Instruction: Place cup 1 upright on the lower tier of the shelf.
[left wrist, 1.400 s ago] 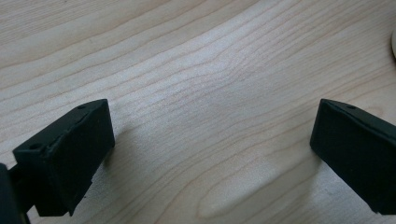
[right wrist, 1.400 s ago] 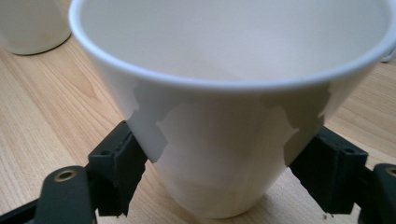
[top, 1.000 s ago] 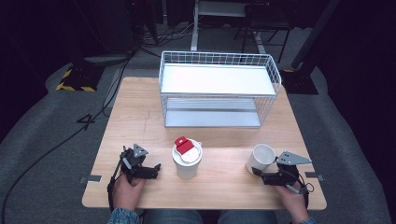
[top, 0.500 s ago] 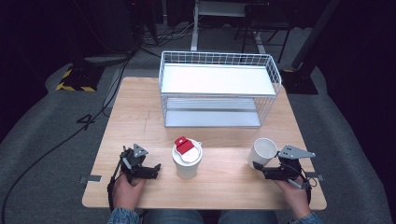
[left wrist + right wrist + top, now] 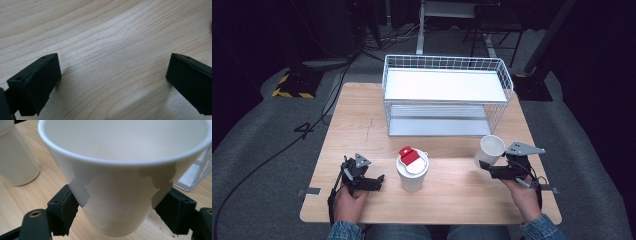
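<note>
Right gripper view: right gripper (image 5: 120, 212) clamps the cup (image 5: 122, 177); lidded cup (image 5: 15, 162) at ten o'clock. Left gripper (image 5: 112, 82) released above the table (image 5: 105, 37).

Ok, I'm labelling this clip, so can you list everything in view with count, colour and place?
Open white ceramic cup: one, white, right side of table, between the right gripper's jaws.
Lidded white cup with red tab: one, white and red, table front centre.
Two-tier wire basket rack: one, white, far side of table.
Wooden table: one, light wood.
Left gripper: one, black, front left, jaws apart.
Right gripper: one, black, holding the open cup.
</note>
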`<action>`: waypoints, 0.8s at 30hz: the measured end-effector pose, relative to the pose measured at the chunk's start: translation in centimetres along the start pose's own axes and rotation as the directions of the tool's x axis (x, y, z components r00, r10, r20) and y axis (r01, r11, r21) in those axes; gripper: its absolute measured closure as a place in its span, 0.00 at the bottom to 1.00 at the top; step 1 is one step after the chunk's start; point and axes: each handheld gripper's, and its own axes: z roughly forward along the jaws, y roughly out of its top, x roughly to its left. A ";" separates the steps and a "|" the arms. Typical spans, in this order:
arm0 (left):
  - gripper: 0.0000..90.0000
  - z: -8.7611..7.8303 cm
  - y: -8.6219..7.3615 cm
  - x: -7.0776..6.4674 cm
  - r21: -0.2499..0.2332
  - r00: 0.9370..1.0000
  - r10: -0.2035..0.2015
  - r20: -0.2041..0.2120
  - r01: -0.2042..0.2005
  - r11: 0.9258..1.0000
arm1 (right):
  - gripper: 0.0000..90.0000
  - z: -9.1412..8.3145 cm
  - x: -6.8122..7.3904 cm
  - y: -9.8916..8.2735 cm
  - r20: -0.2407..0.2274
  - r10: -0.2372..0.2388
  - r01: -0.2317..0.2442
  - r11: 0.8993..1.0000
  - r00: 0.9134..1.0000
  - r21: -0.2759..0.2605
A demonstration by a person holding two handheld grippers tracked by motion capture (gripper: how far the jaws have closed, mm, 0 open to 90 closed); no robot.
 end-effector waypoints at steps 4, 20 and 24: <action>0.00 0.0 0.0 0.0 0.000 1.000 0.000 0.000 0.000 1.000 | 0.26 0.6 -0.2 0.9 0.002 0.005 -0.005 1.000 1.000 -0.004; 0.00 0.0 0.0 0.0 -0.003 1.000 -0.004 -0.003 0.004 1.000 | 0.26 3.4 -1.5 4.0 0.049 0.046 -0.046 0.999 0.998 -0.003; 0.00 0.0 -0.1 -0.1 -0.002 1.000 -0.008 -0.005 0.008 1.000 | 0.26 4.3 -1.9 4.5 0.067 0.064 -0.063 0.998 0.996 -0.006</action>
